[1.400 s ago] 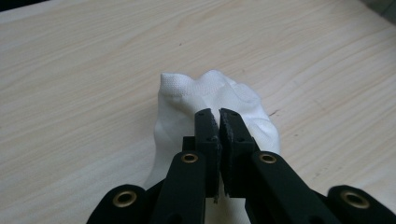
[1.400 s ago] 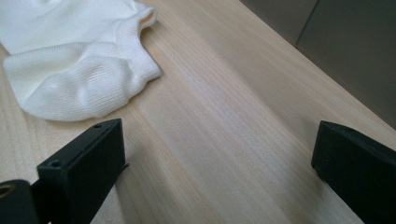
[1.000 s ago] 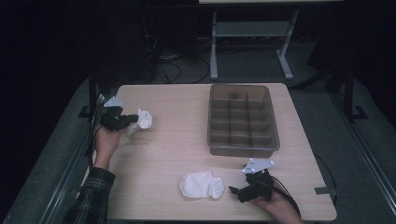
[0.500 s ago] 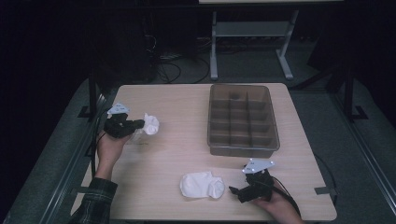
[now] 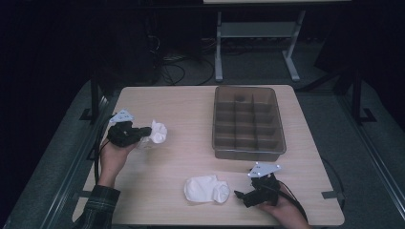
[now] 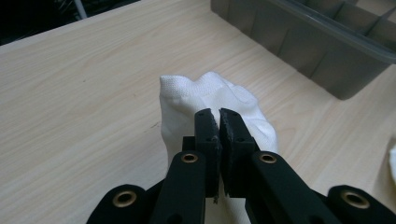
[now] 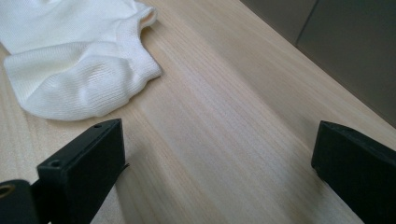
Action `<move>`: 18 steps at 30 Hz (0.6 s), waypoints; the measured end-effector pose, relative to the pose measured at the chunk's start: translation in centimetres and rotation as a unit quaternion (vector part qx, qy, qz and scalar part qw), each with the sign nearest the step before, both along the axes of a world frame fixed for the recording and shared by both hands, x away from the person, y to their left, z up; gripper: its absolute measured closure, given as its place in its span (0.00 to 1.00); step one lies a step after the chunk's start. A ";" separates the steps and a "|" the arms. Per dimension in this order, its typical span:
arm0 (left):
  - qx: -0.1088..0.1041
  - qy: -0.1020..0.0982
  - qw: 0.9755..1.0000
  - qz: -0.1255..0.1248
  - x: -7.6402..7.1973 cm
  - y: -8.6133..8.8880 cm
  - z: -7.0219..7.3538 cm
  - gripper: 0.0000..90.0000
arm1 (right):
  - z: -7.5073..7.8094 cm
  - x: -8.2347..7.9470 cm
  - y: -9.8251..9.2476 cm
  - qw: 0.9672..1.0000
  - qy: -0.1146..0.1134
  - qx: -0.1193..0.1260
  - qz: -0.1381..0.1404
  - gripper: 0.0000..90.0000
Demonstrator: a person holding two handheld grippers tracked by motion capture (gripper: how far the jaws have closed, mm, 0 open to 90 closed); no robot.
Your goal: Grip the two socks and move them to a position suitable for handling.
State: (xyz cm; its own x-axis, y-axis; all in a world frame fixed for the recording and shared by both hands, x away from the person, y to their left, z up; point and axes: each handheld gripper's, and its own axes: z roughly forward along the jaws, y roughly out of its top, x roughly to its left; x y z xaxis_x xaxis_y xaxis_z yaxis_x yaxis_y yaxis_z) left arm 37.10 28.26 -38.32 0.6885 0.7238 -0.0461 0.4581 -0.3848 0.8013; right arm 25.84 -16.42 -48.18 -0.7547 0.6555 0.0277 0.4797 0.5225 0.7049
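Two socks: the left gripper (image 5: 143,132) pinches one white sock (image 5: 159,133), carrying it toward the divided bin (image 5: 248,149) at three o'clock. Right gripper (image 5: 239,194) rests wide open, empty, beside the second sock (image 5: 206,189).

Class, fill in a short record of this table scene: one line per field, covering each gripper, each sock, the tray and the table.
left gripper: jaws shut on the held sock
held sock: white, bunched, at the table's left
right gripper: jaws open, nothing between them
second sock: white, lying flat beside the right gripper
tray: grey-brown, divided into compartments, no socks inside
table: light wood
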 end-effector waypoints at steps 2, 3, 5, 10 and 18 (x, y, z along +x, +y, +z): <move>-0.001 -0.001 1.000 -0.004 -0.3 -0.1 0.1 0.97 | 0.0 0.0 0.0 1.000 0.000 0.000 0.000 0.03; 0.001 -0.001 1.000 -0.007 -0.4 -0.2 0.1 0.97 | 0.0 0.0 0.0 1.000 0.000 0.000 0.000 0.03; 0.001 0.001 1.000 -0.010 -0.6 -0.3 0.1 0.97 | 0.0 0.0 0.0 1.000 0.000 0.000 0.000 0.03; -0.003 -0.001 1.000 -0.021 -1.2 -0.9 0.3 0.97 | 0.0 0.0 0.0 1.000 0.000 0.000 0.001 0.03; -0.003 0.000 0.999 -0.040 -2.1 -1.9 0.5 0.97 | 0.0 0.0 0.0 1.000 0.000 0.000 0.001 0.03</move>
